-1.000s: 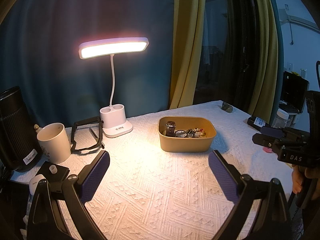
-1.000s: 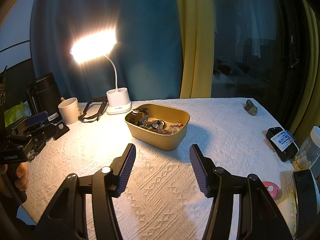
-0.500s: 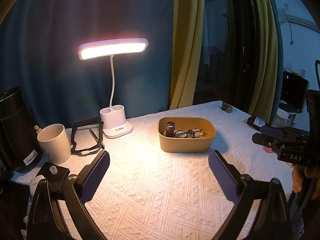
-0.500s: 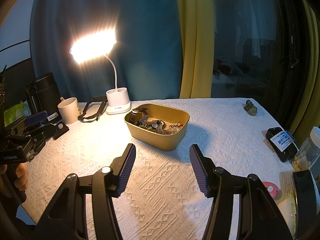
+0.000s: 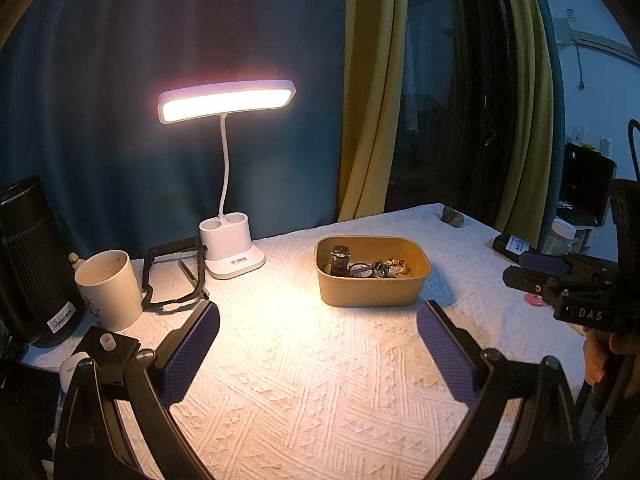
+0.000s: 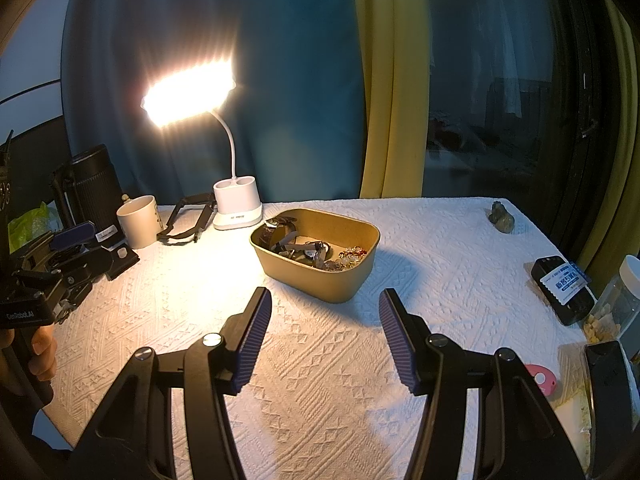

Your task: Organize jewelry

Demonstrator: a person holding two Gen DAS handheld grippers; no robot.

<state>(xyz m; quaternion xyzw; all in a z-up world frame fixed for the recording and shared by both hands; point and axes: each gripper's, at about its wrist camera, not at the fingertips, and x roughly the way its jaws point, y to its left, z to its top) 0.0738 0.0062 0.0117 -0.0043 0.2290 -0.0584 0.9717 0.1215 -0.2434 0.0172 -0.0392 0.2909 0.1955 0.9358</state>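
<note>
A tan box (image 5: 372,286) stands on the white textured tablecloth (image 5: 304,380) and holds watches and jewelry (image 5: 366,268). It also shows in the right wrist view (image 6: 320,280), with the jewelry (image 6: 316,252) inside. My left gripper (image 5: 318,320) is open and empty, hovering over the cloth in front of the box. My right gripper (image 6: 325,308) is open and empty, just short of the box's near wall. Each gripper appears at the edge of the other's view: the right gripper (image 5: 544,272) and the left gripper (image 6: 68,248).
A lit white desk lamp (image 5: 232,256) stands behind the box. A cream mug (image 5: 110,290), black frame (image 5: 172,276) and black cylinder (image 5: 28,264) sit at left. At right lie a black device (image 6: 564,288), a jar (image 6: 616,300) and a pink object (image 6: 540,378).
</note>
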